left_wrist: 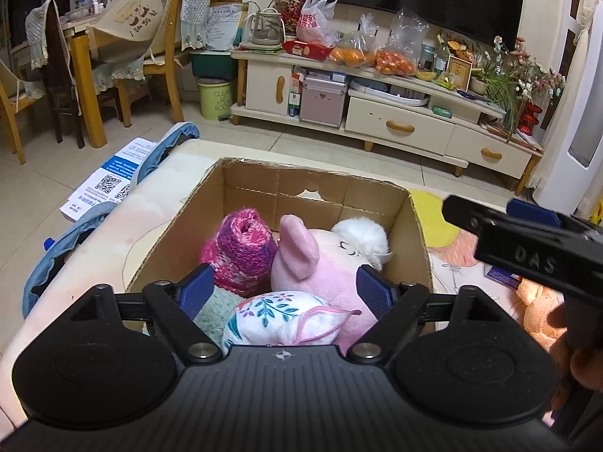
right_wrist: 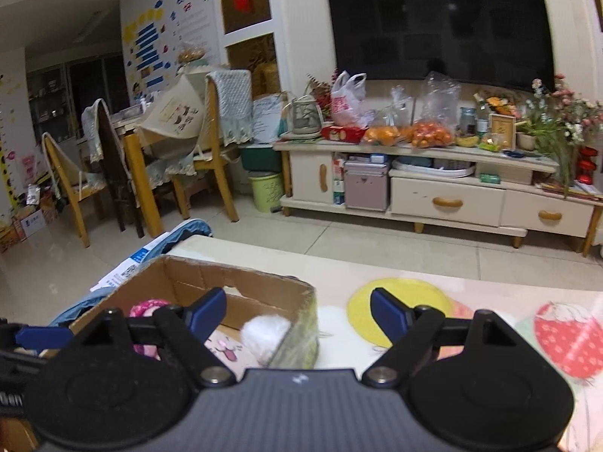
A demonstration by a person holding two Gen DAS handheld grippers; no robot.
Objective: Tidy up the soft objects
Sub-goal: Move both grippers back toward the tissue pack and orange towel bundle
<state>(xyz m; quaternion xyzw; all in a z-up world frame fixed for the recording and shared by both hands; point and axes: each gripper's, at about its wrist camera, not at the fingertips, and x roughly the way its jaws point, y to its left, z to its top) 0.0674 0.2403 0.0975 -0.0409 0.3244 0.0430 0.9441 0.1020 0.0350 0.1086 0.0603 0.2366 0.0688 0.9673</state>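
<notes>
Hovering wide-jawed and empty, the left hand-held gripper (left_wrist: 279,288) overlooks the cardboard box (left_wrist: 416,233) holding the pink plush (left_wrist: 324,263). Right view: right hand-held gripper (right_wrist: 297,307), parted and empty, should clear the box rim before fetching more.

Brown cardboard box (left_wrist: 377,203); pink plush pig (left_wrist: 312,260); magenta-and-purple knit roll (left_wrist: 241,248); white floral-print cloth (left_wrist: 279,316); white pompom (left_wrist: 361,233); blue-padded black tongs (left_wrist: 284,292).

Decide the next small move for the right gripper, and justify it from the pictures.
Probably swing the right gripper, fingers apart and empty, toward the orange fuzzy cloth lying on the mat outside the brown cardboard box; the box already holds the pink plush pig.
</notes>
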